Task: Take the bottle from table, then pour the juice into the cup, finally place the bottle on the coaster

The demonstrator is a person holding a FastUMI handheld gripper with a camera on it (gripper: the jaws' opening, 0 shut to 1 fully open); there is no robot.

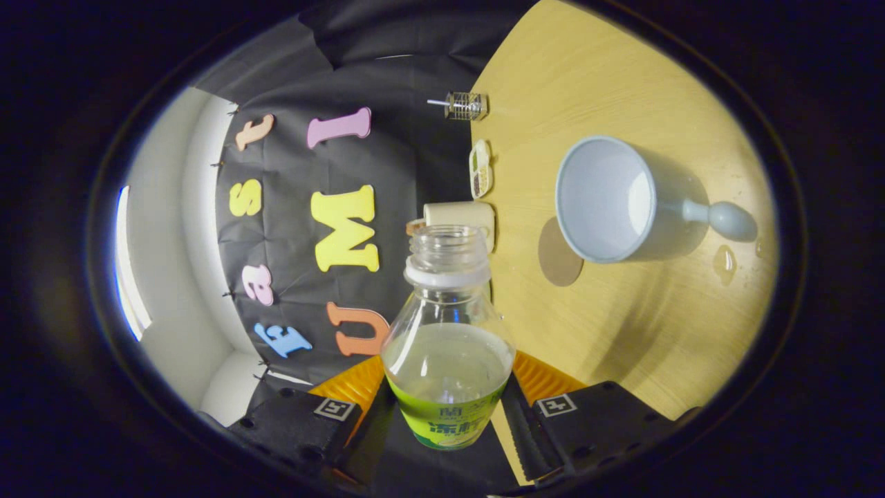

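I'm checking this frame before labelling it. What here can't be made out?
- Bottle: its base, hidden between the gripper fingers shut on it.
- Cup: its bottom inside, too pale to tell if any juice is there.
- Small things at the table's far edge, such as the wire-like piece: too small to identify.
- Brown round patch: partly behind the cup.

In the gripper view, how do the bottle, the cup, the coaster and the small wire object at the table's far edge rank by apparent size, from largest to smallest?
1. Bottle, held between the fingers of the gripper; nearness enlarges it, so its lead over the cup is unsure.
2. Cup.
3. Coaster, partly hidden by the cup.
4. Wire object.
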